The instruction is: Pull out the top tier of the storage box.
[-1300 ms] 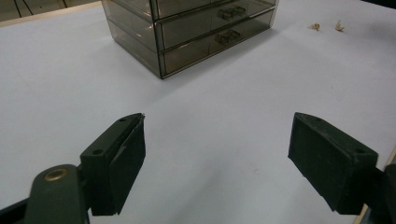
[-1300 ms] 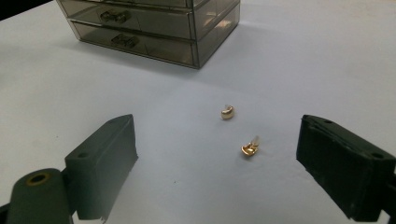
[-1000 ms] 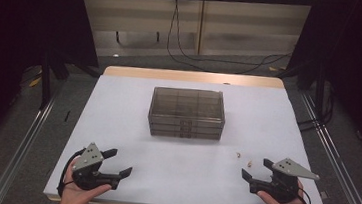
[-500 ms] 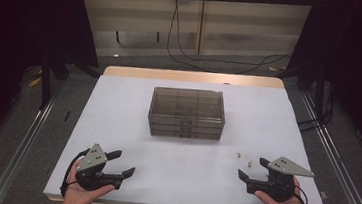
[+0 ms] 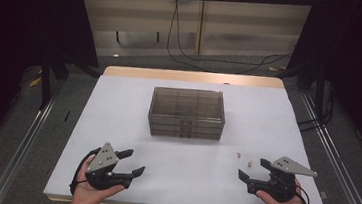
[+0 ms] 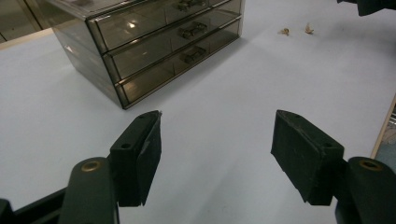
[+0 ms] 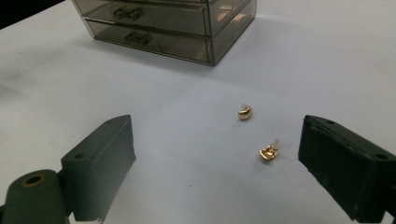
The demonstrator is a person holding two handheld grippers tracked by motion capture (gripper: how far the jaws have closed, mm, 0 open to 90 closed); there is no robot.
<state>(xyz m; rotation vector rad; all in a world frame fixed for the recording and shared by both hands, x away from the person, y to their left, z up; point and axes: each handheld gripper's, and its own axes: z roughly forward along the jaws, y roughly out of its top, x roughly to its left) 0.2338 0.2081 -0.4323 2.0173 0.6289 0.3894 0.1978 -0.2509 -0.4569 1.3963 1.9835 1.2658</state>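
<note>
On white table [image 5: 119, 101], 2 gold earrings [image 7: 254, 133] before right gripper [image 7: 217, 158], jaws wide, drawer box [image 5: 187, 112] beyond, left gripper [image 5: 130, 162] closing, empty.

The drawer box [image 5: 187, 113] looked like smoky, see-through plastic with a glossy, reflective face. The two small earrings [image 7: 256, 132] shone like polished gold metal on the smooth, matt white table [image 5: 119, 101], whose far edge looked like pale wood. Each gripper's pads [image 6: 144, 156] were matt black and faintly grainy.

Two small gold earrings [image 7: 256, 133] lie on white table [image 7: 289, 56].
</note>
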